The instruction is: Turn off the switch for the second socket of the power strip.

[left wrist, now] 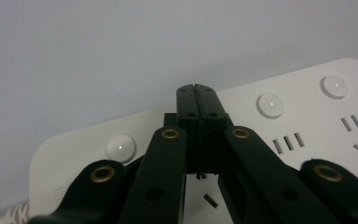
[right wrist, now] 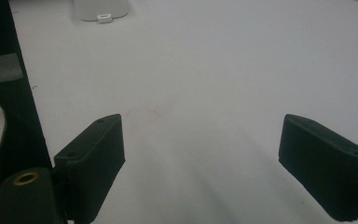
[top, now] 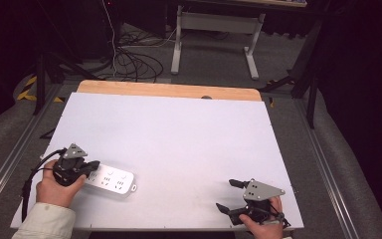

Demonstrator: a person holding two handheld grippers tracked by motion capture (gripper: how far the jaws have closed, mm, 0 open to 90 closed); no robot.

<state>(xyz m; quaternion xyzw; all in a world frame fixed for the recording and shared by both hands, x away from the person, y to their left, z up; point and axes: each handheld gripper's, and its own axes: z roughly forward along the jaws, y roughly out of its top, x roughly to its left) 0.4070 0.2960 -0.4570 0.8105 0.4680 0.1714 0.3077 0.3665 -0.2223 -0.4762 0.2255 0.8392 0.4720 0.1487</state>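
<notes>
A white power strip (top: 110, 180) with round buttons and socket slots lies flat near the table's front left. My left gripper (top: 93, 165) sits over the strip's left end. In the left gripper view that gripper (left wrist: 197, 93) is shut, its jaws pressed together above the power strip (left wrist: 279, 135), between two round buttons, with nothing held. My right gripper (top: 229, 195) rests at the front right of the table, open and pointing left. Its jaws (right wrist: 200, 154) stand wide apart over bare table, and the far end of the power strip (right wrist: 101, 9) shows at the top.
The white table top (top: 179, 134) has a wooden strip (top: 169, 90) along its far edge. Beyond it on the floor are tangled cables (top: 134, 62) and a desk frame (top: 214, 30). Metal rails (top: 10, 159) run along both sides.
</notes>
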